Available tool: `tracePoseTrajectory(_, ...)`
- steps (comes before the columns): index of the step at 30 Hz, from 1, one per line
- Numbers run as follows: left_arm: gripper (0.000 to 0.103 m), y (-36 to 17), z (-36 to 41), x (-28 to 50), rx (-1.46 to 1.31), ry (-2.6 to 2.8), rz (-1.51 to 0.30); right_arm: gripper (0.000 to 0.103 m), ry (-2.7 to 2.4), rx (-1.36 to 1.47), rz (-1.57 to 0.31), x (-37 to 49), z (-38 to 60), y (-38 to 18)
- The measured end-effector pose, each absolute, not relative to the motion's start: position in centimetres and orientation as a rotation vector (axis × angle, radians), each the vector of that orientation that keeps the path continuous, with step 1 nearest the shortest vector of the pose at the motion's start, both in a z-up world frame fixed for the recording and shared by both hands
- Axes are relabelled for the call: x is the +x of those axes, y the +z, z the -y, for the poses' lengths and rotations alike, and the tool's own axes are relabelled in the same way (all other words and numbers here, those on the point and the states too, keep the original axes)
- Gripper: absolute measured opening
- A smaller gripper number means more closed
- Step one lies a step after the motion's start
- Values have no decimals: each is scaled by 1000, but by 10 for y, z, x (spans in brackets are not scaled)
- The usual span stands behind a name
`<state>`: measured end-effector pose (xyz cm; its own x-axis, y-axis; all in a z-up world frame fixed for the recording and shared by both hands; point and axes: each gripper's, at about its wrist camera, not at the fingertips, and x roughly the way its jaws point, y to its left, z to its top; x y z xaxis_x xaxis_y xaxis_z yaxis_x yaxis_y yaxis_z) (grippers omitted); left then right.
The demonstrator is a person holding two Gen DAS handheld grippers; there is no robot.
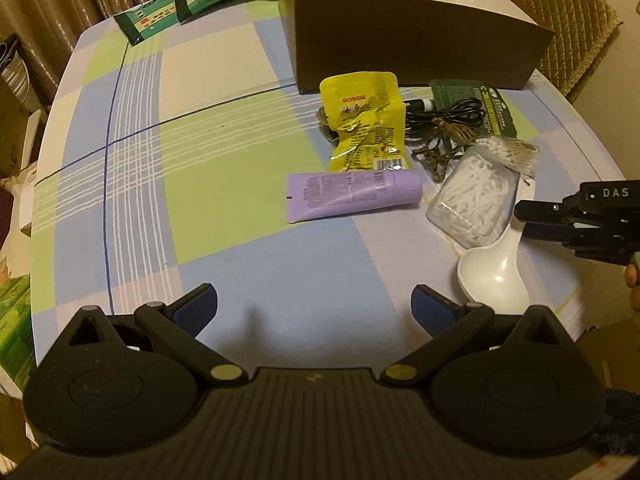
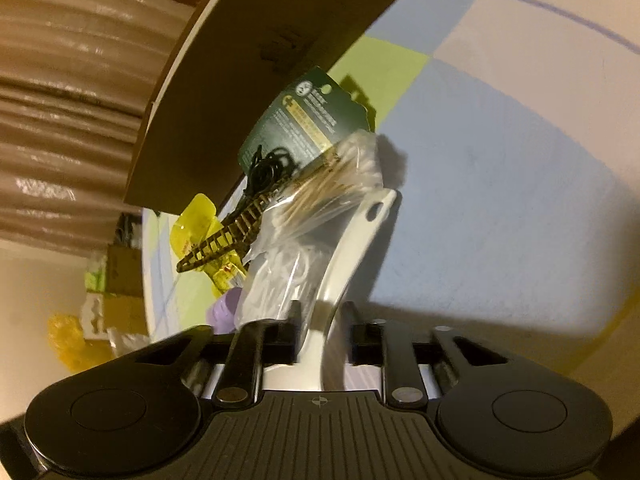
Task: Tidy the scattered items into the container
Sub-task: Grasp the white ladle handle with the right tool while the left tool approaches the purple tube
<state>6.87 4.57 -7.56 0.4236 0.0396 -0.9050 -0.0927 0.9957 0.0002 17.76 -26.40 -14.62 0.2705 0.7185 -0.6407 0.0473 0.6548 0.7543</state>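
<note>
In the left wrist view a brown cardboard box (image 1: 416,44) stands at the back of the table. In front of it lie a yellow snack packet (image 1: 366,120), a purple tube (image 1: 352,196), a black cable on a green card (image 1: 472,110), a brown clip (image 1: 440,148), a bag of cotton swabs (image 1: 506,150), a bag of white picks (image 1: 476,200) and a white spoon (image 1: 496,272). My left gripper (image 1: 314,306) is open and empty above the cloth. My right gripper (image 1: 524,220) is closed on the spoon handle (image 2: 352,248); its jaws (image 2: 322,312) stand either side of the handle.
Two green packets (image 1: 188,4) lie at the table's far left. A quilted chair back (image 1: 568,20) stands behind the box. Cardboard boxes (image 2: 120,280) and clutter sit on the floor beside the table. The checked tablecloth (image 1: 200,160) covers the round table.
</note>
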Motion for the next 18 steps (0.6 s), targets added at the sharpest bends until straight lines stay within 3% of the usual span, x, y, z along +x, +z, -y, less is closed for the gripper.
tracePoseTrajectory(6,102,-79,-48,69,-61,90,-1142,0,499,814,-1218,174,274,-147)
tracePoseTrajectory(18,102,-83,-41,78,-45,53,-1138,0,317,790,-1109,170,333,-123)
